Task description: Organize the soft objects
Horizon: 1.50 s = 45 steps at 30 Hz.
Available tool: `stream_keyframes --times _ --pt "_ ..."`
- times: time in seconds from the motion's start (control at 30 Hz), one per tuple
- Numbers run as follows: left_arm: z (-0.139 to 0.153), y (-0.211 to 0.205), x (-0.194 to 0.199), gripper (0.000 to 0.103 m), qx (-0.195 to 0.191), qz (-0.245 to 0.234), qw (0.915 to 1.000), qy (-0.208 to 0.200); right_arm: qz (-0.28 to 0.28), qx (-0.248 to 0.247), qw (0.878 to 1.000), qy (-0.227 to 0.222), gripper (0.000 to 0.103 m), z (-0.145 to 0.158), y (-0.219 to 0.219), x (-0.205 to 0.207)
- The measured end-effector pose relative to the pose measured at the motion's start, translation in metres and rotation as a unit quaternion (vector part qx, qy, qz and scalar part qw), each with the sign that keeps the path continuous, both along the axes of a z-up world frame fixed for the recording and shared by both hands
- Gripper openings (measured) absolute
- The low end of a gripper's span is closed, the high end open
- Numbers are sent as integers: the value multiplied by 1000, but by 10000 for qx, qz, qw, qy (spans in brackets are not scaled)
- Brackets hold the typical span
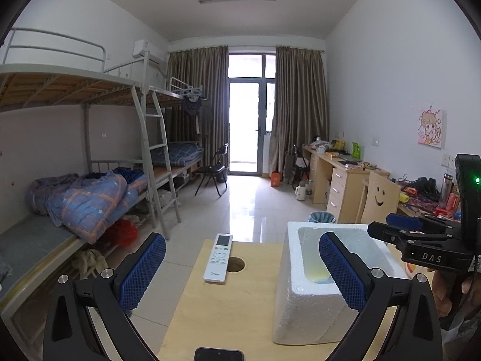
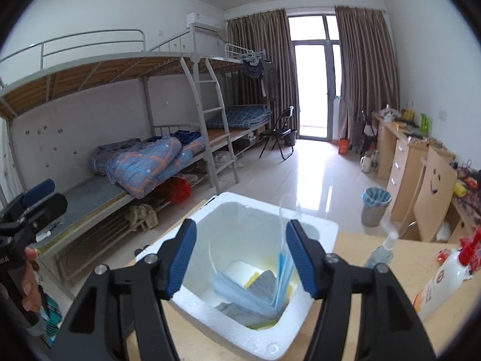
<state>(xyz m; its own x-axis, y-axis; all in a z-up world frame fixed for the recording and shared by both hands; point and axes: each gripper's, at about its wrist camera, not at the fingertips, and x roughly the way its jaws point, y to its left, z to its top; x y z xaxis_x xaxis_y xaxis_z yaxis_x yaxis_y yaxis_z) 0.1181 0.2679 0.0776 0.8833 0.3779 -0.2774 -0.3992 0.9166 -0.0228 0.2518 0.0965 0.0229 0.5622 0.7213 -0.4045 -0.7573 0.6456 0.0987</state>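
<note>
Leaning inside the foam box, a bagged mask pack hides sponges; both jaws gape empty.

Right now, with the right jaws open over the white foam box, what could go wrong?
1. The blue face mask in its clear bag leans against the white foam box wall beside the right gripper; withdrawing might snag it.
2. The lightweight box could shift if bumped.
3. The white remote control lies near the left gripper.
</note>
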Motion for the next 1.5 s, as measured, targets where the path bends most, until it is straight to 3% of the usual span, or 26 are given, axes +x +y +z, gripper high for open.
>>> stream_keyframes --times 0.33,0.67,0.73,0.87,0.93,1.23,1.5 --pt "10 -16 -11 102 -45 -153 9998 -78 5 100 9999 -66 66 15 -10 -17" --pt "27 -55 -35 102 46 -354 9992 -196 -160 321 9989 -293 66 35 -57 -51" --pt "29 -62 -41 102 42 -388 9990 -229 -197 327 9986 -368 72 39 -66 -60" --pt "31 -79 -56 102 15 -468 9984 -323 -245 510 9968 -557 96 43 -87 -78" --pt "30 -84 -62 102 -38 -513 9981 -328 -239 544 9963 -616 102 44 -96 -84" --pt "27 -120 -83 102 -97 -726 9963 -449 -460 395 9935 -959 103 36 -124 -114" --pt "26 -156 -109 102 26 -1007 9925 -688 -571 701 9898 -1097 103 34 -162 -139"
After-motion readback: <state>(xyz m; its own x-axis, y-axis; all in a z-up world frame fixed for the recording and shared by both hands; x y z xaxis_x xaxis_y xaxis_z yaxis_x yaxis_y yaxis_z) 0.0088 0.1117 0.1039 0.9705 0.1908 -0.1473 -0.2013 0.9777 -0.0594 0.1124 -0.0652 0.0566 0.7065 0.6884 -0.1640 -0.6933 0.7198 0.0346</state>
